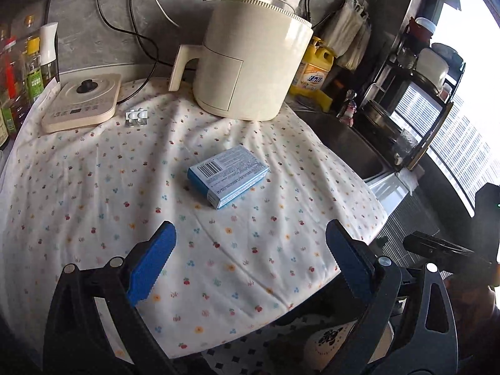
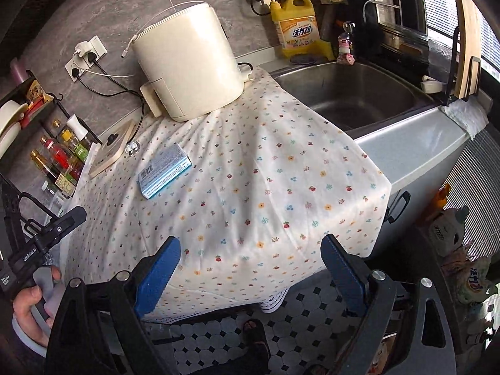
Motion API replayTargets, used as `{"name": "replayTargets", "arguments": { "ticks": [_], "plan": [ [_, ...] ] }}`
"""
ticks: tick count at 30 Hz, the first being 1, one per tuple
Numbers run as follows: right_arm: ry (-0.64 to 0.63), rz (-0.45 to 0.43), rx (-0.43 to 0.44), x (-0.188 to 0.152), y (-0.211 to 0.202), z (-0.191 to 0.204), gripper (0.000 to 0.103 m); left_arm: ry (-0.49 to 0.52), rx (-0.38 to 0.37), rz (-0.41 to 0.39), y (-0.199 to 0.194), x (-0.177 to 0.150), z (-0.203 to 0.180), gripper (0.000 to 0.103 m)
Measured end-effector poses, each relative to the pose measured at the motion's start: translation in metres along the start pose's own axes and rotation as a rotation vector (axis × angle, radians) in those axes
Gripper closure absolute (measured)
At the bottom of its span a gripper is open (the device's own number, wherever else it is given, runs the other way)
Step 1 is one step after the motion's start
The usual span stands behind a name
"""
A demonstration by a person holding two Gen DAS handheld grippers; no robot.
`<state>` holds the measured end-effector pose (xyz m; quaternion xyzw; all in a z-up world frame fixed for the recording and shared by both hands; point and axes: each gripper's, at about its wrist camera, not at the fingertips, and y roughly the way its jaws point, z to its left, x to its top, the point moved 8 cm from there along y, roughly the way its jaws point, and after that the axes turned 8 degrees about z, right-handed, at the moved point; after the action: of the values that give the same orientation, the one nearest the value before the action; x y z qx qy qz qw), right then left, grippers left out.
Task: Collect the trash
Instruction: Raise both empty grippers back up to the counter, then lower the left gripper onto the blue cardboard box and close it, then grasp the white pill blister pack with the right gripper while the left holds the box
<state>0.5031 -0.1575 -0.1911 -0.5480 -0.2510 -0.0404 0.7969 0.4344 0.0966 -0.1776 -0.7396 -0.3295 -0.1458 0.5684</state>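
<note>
A blue and white cardboard box [image 1: 228,176] lies flat on the floral cloth [image 1: 93,206], mid-counter; it also shows in the right wrist view [image 2: 164,171]. A small blister pack of pills [image 1: 136,118] lies further back beside the beige base; it is small in the right wrist view [image 2: 132,147]. My left gripper [image 1: 250,234] is open and empty, above the cloth's near part, short of the box. My right gripper [image 2: 251,243] is open and empty, over the cloth's front edge, right of the box.
A cream air fryer [image 1: 253,59] stands at the back. A beige kettle base [image 1: 82,103] sits back left with bottles [image 1: 18,75] beside it. A yellow detergent bottle [image 2: 295,28] and steel sink [image 2: 353,93] are to the right. Tiled floor [image 2: 312,309] lies below.
</note>
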Motion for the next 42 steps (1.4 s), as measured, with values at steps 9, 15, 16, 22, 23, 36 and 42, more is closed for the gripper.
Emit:
{"name": "replayTargets", "arguments": {
  "ticks": [9,15,16,22,23,36,42],
  "plan": [
    [0.043,0.001,-0.056,0.033,0.035,0.027,0.008,0.083,-0.039,0.080,0.051,0.042,0.026,0.008],
    [0.118,-0.020,-0.090,0.041,0.044,0.028,0.008,0.177,-0.054,0.177,0.091,0.056,0.032,0.008],
    [0.131,-0.023,-0.099,0.040,0.044,0.026,0.008,0.198,-0.056,0.190,0.097,0.057,0.031,0.008],
    [0.219,-0.036,-0.142,0.032,0.038,0.006,0.008,0.287,-0.082,0.254,0.126,0.064,0.021,0.008],
    [0.231,-0.039,-0.149,0.032,0.037,0.003,0.008,0.298,-0.085,0.260,0.129,0.066,0.019,0.008],
    [0.261,-0.037,-0.151,0.034,0.044,0.005,0.008,0.387,-0.006,0.346,0.154,0.048,0.014,0.038],
    [0.146,-0.023,-0.098,0.055,0.064,0.049,0.008,0.260,0.044,0.233,0.112,0.068,0.058,0.038]
  ]
}}
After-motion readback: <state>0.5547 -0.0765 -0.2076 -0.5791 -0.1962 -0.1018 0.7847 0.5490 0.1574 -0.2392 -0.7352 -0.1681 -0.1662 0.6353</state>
